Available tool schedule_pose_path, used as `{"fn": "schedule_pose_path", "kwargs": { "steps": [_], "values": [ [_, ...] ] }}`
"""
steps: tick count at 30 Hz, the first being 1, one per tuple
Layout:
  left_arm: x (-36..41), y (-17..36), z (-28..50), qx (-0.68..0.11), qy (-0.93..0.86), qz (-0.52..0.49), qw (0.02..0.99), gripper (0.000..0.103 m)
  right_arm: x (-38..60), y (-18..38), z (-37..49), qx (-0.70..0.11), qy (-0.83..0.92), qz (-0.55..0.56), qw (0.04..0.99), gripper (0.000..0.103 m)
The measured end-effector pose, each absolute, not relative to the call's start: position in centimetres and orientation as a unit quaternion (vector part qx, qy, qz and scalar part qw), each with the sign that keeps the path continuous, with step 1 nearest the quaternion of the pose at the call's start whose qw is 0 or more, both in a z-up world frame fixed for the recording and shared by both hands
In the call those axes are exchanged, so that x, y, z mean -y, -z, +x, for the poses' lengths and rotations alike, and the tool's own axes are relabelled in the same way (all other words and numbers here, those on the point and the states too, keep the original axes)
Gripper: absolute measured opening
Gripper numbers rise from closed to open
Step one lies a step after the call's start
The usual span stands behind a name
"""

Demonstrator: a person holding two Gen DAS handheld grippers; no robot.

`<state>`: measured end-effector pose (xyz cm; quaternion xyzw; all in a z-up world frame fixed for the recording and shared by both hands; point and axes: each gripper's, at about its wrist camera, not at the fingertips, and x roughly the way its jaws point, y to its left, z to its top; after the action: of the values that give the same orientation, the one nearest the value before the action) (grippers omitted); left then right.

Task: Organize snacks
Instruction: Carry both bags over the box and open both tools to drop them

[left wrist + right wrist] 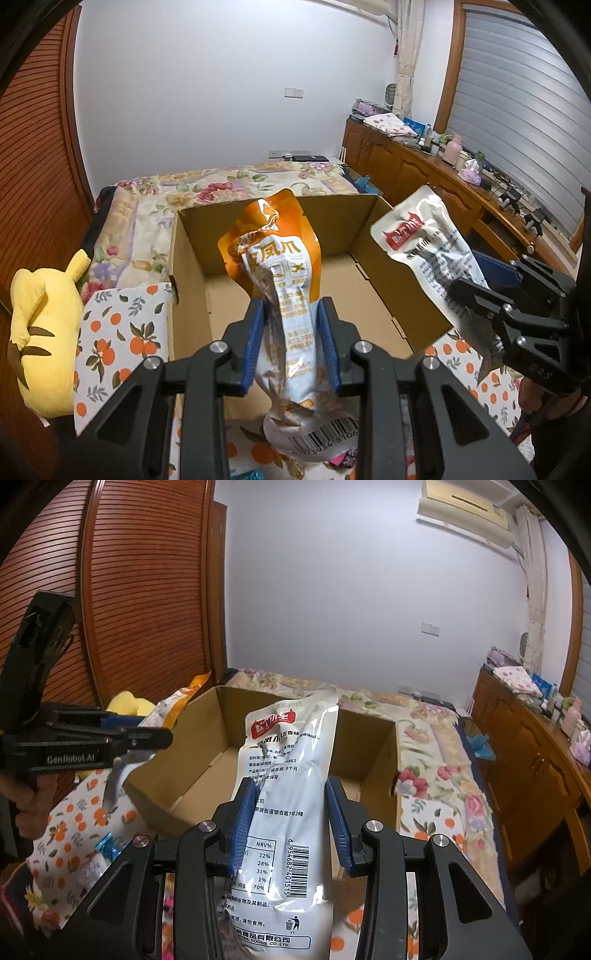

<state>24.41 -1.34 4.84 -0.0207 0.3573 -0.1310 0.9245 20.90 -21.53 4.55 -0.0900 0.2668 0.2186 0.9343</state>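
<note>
My left gripper [291, 345] is shut on an orange and white snack pouch [275, 258] and holds it upright over the near edge of an open cardboard box [192, 269]. My right gripper [291, 821] is shut on a white snack pouch with a red label [291, 753], held above the box's [207, 723] near right side. The right gripper and its pouch [428, 243] also show at the right of the left wrist view. The left gripper [147, 738] shows at the left of the right wrist view with the orange pouch [181, 701]. The box looks empty inside.
The box stands on an orange-print cloth [118, 332] on a floral bed [207, 184]. A yellow plush toy [44, 332] lies left of the box. Small wrapped snacks [107, 843] lie on the cloth in front. A wooden cabinet [424, 166] with clutter runs along the right.
</note>
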Motion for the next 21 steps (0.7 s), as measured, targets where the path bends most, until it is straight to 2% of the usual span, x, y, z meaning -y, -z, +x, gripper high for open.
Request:
{"fn": "schedule_pose_path", "kwargs": {
  "steps": [13,21],
  "values": [
    [1.5,-4.5,27.8,-0.341,0.099,-0.016,0.935,0.033,21.0,-3.8,26.6,-0.274,-0.176,-0.076,0.942,0.039],
    [1.8,-3.2,28.1,-0.359,0.104,-0.015,0.928,0.034,20.9,-2.3,28.5,-0.319,-0.174,-0.072,0.929,0.039]
  ]
}}
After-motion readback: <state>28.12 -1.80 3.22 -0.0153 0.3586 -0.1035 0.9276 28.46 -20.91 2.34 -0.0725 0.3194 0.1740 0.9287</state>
